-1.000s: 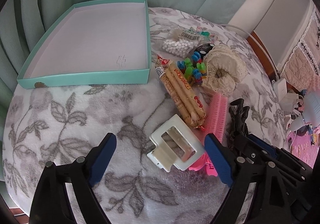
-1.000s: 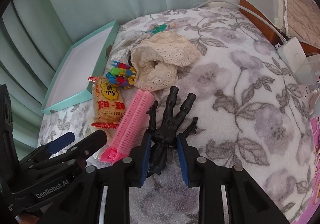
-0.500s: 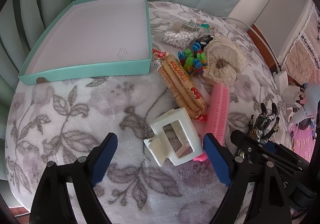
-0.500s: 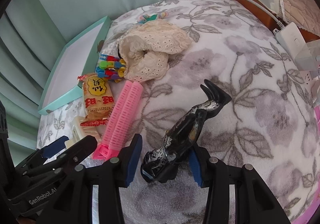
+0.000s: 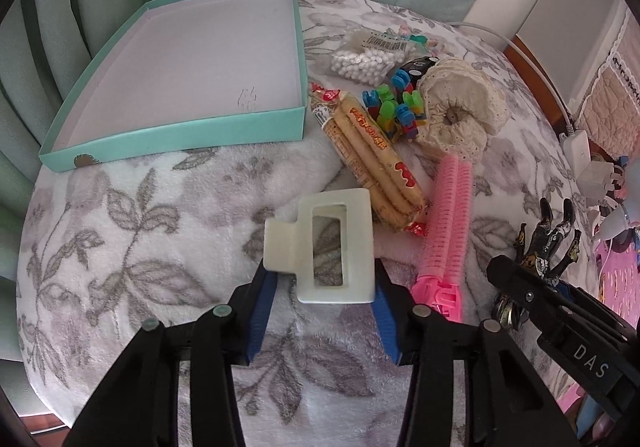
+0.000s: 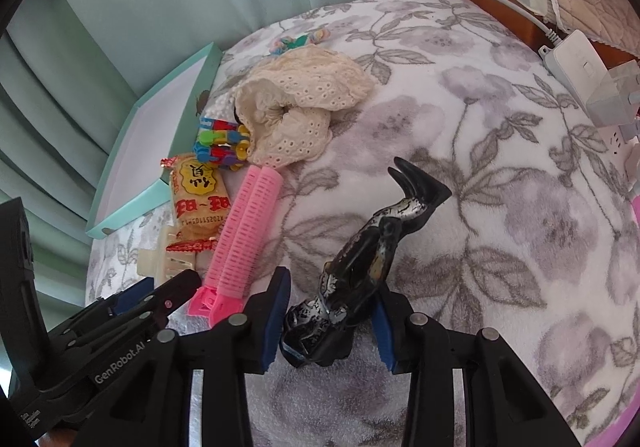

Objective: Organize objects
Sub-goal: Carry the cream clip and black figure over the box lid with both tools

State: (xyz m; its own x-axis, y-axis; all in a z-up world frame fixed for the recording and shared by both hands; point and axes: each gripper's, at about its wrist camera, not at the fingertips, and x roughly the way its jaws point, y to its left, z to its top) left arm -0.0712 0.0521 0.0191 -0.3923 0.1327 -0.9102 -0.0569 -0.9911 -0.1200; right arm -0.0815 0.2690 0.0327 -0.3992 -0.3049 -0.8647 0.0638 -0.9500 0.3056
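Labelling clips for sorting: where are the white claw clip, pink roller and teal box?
white claw clip (image 5: 320, 243), left wrist view, frame's left bar.
pink roller (image 6: 244, 231), right wrist view, mid-barrel.
teal box (image 5: 180, 135), left wrist view, front wall.

Left gripper (image 5: 322, 297): black angular frame, blue ribbed pads, silver screws; white "GenRobot.AI" lettering on side. Right gripper (image 6: 330, 321): same build, white "DAS" on its side.
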